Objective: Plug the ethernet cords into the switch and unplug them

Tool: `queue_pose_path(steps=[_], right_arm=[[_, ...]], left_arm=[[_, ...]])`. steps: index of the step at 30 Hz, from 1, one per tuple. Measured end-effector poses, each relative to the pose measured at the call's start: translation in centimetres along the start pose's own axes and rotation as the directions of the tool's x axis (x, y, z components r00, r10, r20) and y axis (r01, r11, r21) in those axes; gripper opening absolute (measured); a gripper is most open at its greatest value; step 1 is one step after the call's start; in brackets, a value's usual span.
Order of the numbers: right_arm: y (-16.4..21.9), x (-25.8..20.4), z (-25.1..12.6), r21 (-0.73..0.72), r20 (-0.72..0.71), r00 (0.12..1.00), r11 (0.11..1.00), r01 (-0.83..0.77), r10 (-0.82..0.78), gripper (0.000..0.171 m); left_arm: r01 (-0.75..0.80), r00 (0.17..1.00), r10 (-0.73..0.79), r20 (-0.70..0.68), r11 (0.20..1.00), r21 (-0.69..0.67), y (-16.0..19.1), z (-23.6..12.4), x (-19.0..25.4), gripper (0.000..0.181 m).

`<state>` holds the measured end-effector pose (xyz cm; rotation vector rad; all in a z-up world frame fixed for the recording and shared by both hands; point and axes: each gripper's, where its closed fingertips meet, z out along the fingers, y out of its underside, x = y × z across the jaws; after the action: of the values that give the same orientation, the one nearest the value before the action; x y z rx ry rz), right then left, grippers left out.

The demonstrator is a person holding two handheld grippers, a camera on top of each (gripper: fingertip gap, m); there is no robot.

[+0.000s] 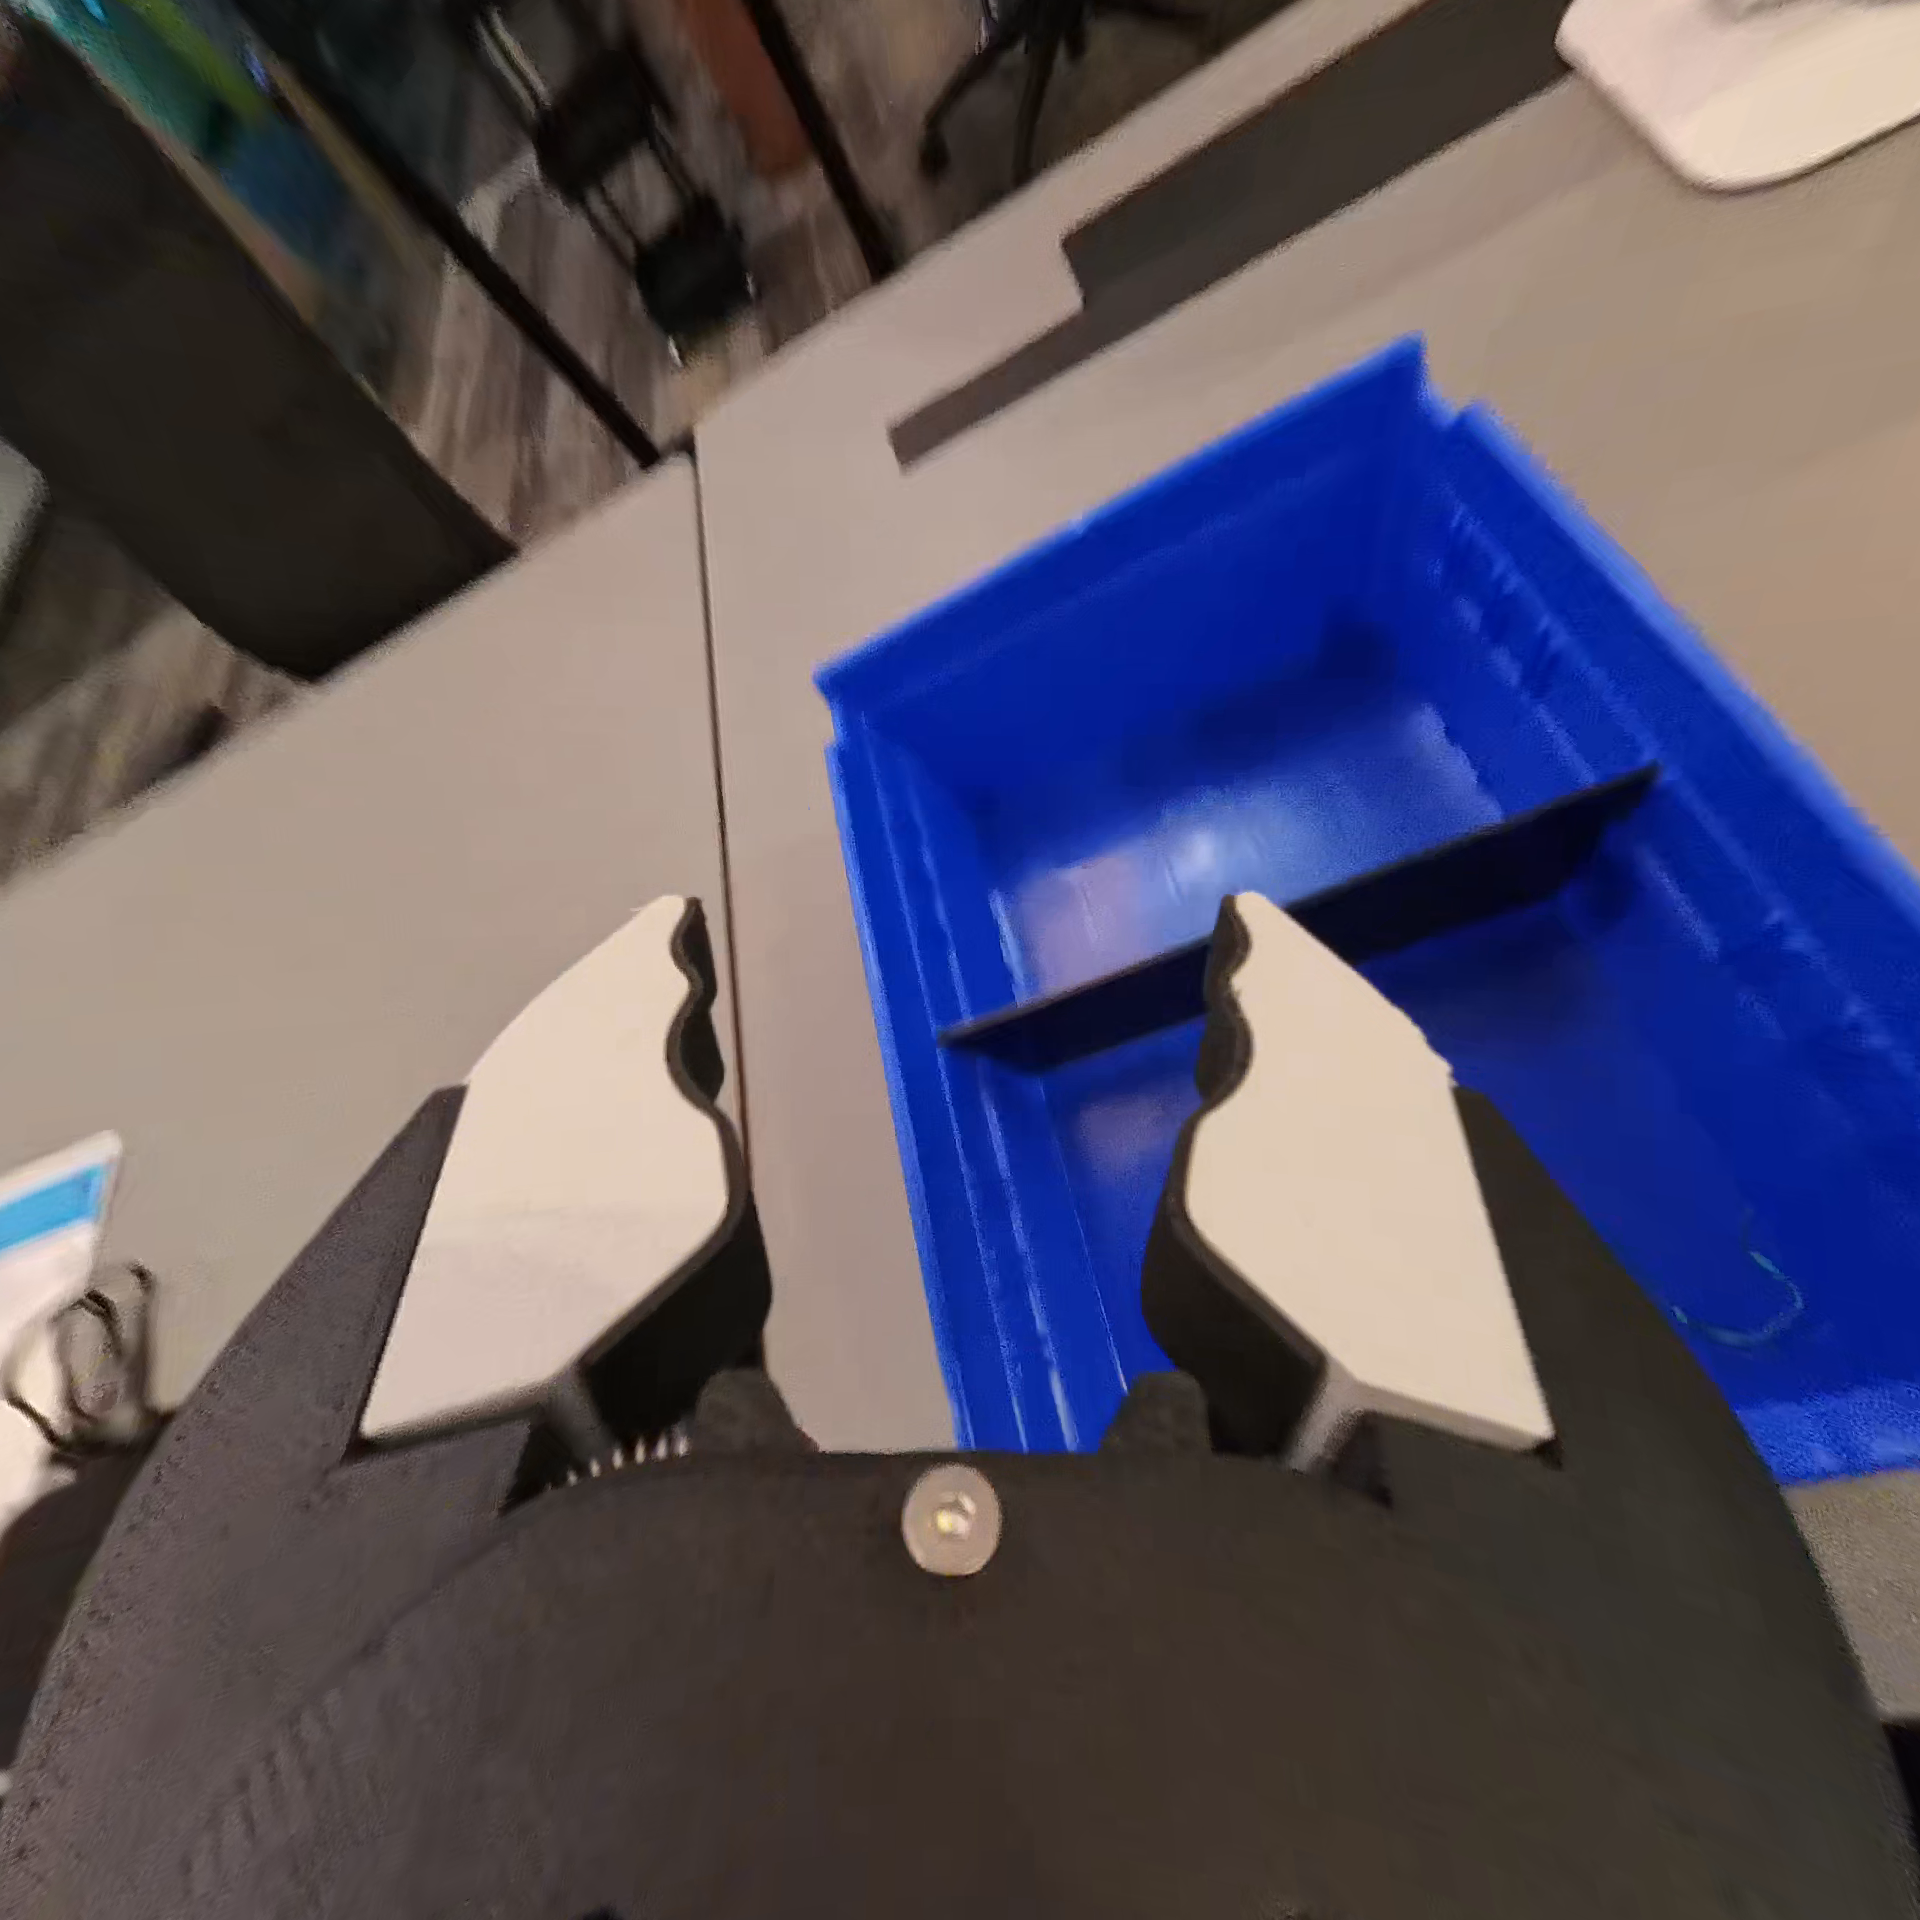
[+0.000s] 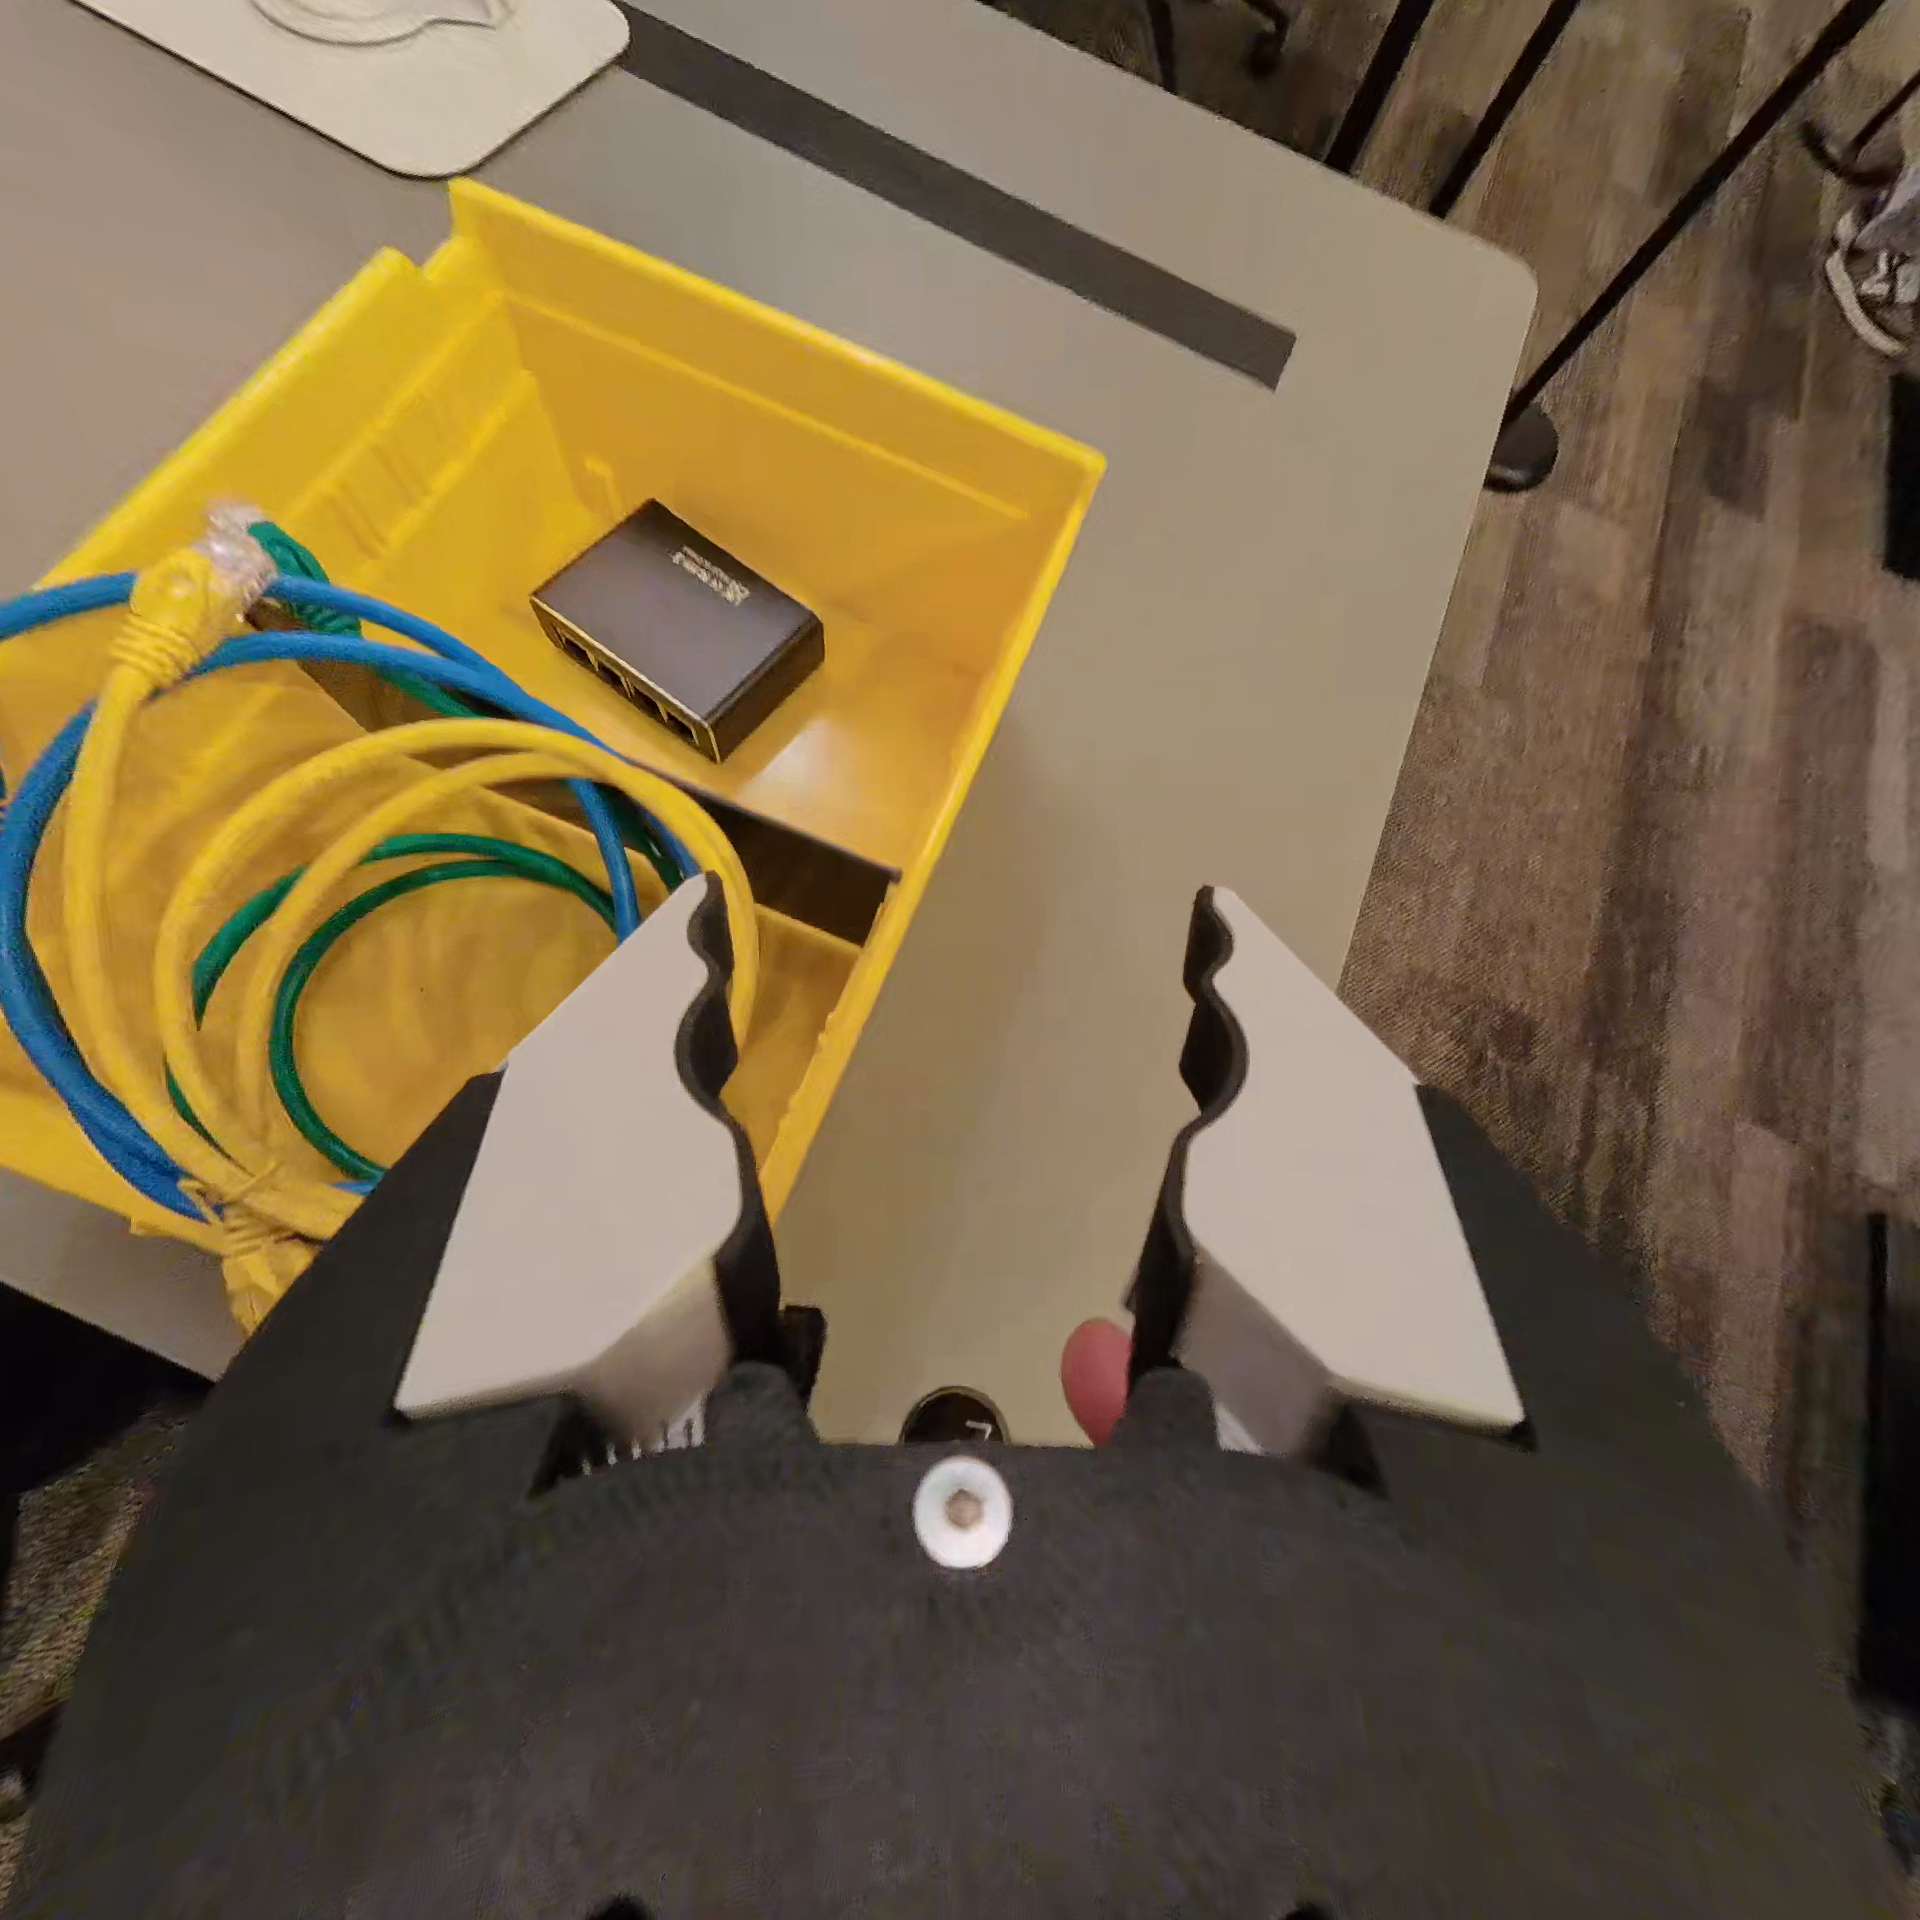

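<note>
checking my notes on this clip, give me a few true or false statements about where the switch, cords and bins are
1. The black switch lies in the yellow bin. True.
2. A yellow cord is plugged into the switch. False: the ports that show look empty, and the cords lie coiled in the bin's other compartment.
3. The right hand-held gripper is shut on a blue cord. False: it is open and holds nothing.
4. The blue bin has a dark divider across it. True.
5. The left hand-held gripper is open. True.

Blue bin, yellow bin, black switch, blue-yellow-green cords.
</note>
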<state>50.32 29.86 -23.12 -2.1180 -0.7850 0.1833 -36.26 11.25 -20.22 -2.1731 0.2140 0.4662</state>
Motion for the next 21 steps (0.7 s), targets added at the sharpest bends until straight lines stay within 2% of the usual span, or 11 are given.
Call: queue_pose_path(steps=[2,5,11,14,18,21], right_arm=[[1.4,0.1,-0.1,-0.003,-0.001,0.999,0.999,-0.04,0.04,0.088],[2.7,0.1,-0.3,-0.006,-0.01,0.998,0.998,-0.069,0.069,0.089],[4.1,-1.3,-0.3,0.03,0.026,0.988,0.988,-0.154,0.153,0.087],[5.1,-2.2,-0.2,0.028,0.03,0.987,0.986,-0.162,0.161,0.086],[5.6,-3.2,-0.2,0.063,0.036,0.984,0.983,-0.175,0.173,0.081],[6.3,-4.1,0.4,0.053,0.053,0.983,0.983,-0.178,0.175,0.079]], left_arm=[[0.066,0.997,-0.067,-0.025,0.997,-0.05,2.8,0.4,-0.2,0.092],[0.082,0.997,-0.08,0.015,0.99,-0.115,6.3,0.8,-1.1,0.094],[0.177,0.984,-0.18,-0.004,0.971,-0.161,10.6,1.5,-1.5,0.087],[0.236,0.964,-0.253,-0.078,0.955,-0.178,11.9,1.8,-0.5,0.078],[0.244,0.951,-0.277,-0.138,0.946,-0.215,13.7,2.4,1.1,0.069],[0.255,0.939,-0.295,-0.175,0.942,-0.22,13.9,2.8,2.1,0.055]])
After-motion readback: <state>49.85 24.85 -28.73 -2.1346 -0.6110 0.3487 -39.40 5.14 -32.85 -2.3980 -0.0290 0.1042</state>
